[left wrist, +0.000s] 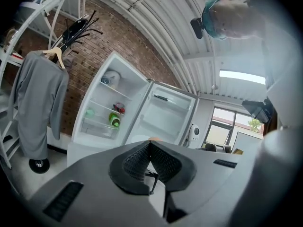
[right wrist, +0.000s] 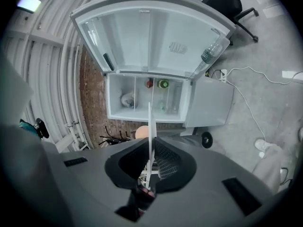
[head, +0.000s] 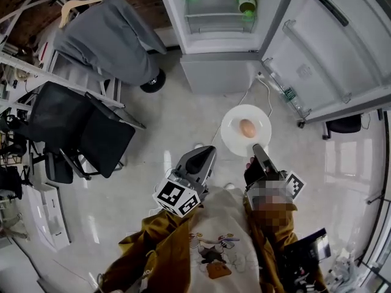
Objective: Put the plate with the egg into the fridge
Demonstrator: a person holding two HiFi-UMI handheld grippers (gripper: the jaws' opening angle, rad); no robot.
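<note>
My right tool (head: 257, 151) clamps the plate (head: 232, 140) bearing the egg (head: 247, 127), with the fridge (head: 220, 72) at twelve o'clock; my left tool (head: 204, 156) is closed and empty.

- The plate (head: 231, 140) is white, smooth and faintly glossy; the egg (head: 247, 127) has a matt tan shell.
- The fridge (head: 214, 41) is smooth white plastic inside, with clear shelves.
- The floor (head: 183, 127) is pale and polished, with a sheen.
- The left gripper (left wrist: 150, 144) and right gripper (right wrist: 150, 145) have matt grey plastic bodies and black ridged pads (left wrist: 135, 162).
- A grey cloth coat (head: 110, 38) hangs on a wooden hanger (head: 79, 3).
- The wall (left wrist: 102, 51) is rough brick.
</note>
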